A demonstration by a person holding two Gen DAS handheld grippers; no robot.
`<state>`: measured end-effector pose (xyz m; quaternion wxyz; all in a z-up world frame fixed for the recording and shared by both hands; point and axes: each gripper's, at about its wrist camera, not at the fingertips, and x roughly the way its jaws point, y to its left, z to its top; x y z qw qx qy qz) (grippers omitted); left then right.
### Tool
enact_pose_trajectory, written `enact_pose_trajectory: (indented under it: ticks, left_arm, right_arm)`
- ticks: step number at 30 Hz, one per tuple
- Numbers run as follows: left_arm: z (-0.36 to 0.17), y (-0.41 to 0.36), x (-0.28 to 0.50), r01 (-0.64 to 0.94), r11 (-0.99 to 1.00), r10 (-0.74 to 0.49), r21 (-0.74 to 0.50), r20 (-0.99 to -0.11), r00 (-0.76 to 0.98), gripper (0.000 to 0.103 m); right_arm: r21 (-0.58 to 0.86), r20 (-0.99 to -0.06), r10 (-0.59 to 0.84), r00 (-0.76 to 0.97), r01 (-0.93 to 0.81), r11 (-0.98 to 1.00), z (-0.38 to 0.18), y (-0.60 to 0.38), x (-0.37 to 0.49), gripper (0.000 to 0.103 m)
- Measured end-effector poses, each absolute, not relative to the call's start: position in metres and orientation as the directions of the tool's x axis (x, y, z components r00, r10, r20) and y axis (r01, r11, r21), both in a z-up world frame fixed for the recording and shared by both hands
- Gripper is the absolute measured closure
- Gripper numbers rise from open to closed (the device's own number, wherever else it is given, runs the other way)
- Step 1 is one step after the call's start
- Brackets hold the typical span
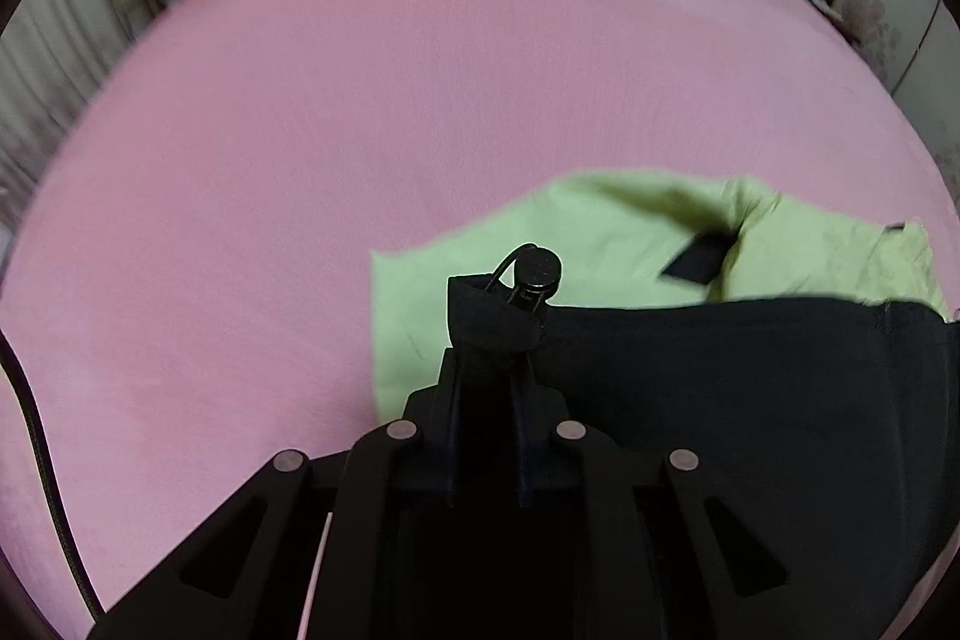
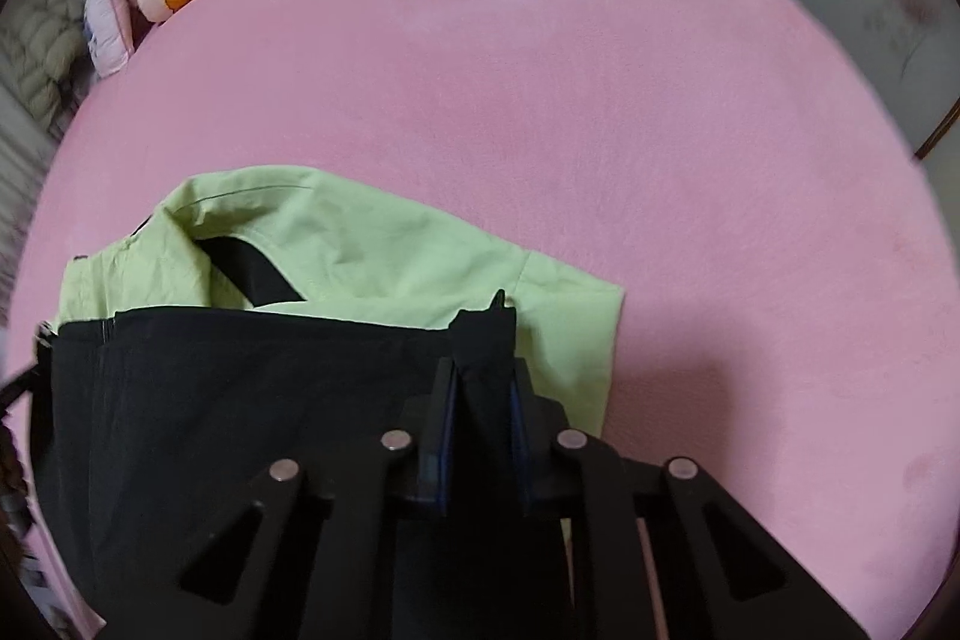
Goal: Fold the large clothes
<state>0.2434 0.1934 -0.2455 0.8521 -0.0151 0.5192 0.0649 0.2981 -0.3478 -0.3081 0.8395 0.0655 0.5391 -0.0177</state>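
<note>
Both corners of black garment [image 1: 750, 370] pinched: left gripper [image 1: 492, 334] and right gripper [image 2: 483, 340] clamped on hem, stretched taut over green shirt [image 2: 372, 256] near bed [image 1: 300, 160] edge, presumably for folding.

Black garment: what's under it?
Under the black garment, held by the left gripper and right gripper, lies a green shirt on the pink bed. Its near part is covered.
</note>
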Motion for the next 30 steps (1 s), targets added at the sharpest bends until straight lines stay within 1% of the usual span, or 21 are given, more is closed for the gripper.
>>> enact_pose_trajectory:
  ticks: [5,9,11,12,15,16,18,21,22,25,27,29,30]
  left_arm:
    - [-0.196,0.191,0.23,-0.149,0.989,0.108,0.028,-0.816,0.568,0.092]
    - [-0.188,0.194,0.239,-0.179,0.984,0.123,0.017,-0.791,0.599,0.092]
    - [-0.197,0.202,0.25,-0.212,0.977,0.126,-0.001,-0.8,0.587,0.092]
    - [-0.21,0.205,0.26,-0.225,0.974,0.128,-0.006,-0.808,0.575,0.092]
    - [-0.263,0.202,0.272,-0.25,0.968,0.156,0.026,-0.841,0.518,0.091]
    - [-0.275,0.199,0.272,-0.249,0.968,0.161,0.037,-0.85,0.502,0.091]
    - [-0.301,0.192,0.275,-0.235,0.97,0.177,0.069,-0.861,0.476,0.089]
    - [-0.302,0.189,0.277,-0.237,0.967,0.195,0.089,-0.858,0.475,0.08]
    - [-0.299,0.191,0.278,-0.237,0.968,0.19,0.085,-0.864,0.466,0.075]
    - [-0.278,0.192,0.272,-0.24,0.967,0.196,0.09,-0.864,0.464,0.057]
    - [-0.251,0.187,0.257,-0.242,0.968,0.186,0.067,-0.838,0.513,0.049]
    - [-0.227,0.174,0.234,-0.238,0.97,0.173,0.045,-0.814,0.554,0.029]
    - [-0.215,0.166,0.223,-0.231,0.973,0.159,0.028,-0.803,0.574,0.026]
  right_arm:
    - [0.125,-0.852,0.039,0.523,0.129,0.984,-0.267,-0.348,0.283,0.091]
    - [0.142,-0.809,0.027,0.587,0.152,0.978,-0.246,-0.349,0.287,0.091]
    - [0.144,-0.791,0.015,0.611,0.162,0.976,-0.248,-0.351,0.295,0.091]
    - [0.145,-0.79,0.014,0.613,0.165,0.975,-0.254,-0.351,0.302,0.091]
    - [0.106,-0.826,-0.008,0.564,0.17,0.98,-0.292,-0.344,0.328,0.091]
    - [0.096,-0.85,-0.013,0.527,0.179,0.979,-0.312,-0.343,0.336,0.091]
    - [0.077,-0.871,-0.019,0.491,0.176,0.981,-0.336,-0.338,0.347,0.09]
    - [0.057,-0.876,-0.045,0.48,0.196,0.979,-0.345,-0.333,0.347,0.086]
    - [0.067,-0.88,-0.043,0.474,0.213,0.975,-0.34,-0.335,0.345,0.085]
    - [0.056,-0.885,-0.055,0.461,0.223,0.973,-0.32,-0.335,0.335,0.085]
    - [0.066,-0.871,-0.045,0.489,0.207,0.976,-0.297,-0.327,0.321,0.085]
    - [0.11,-0.841,0.011,0.541,0.151,0.982,-0.269,-0.312,0.296,0.085]
    - [0.115,-0.833,0.025,0.552,0.13,0.985,-0.262,-0.306,0.287,0.084]
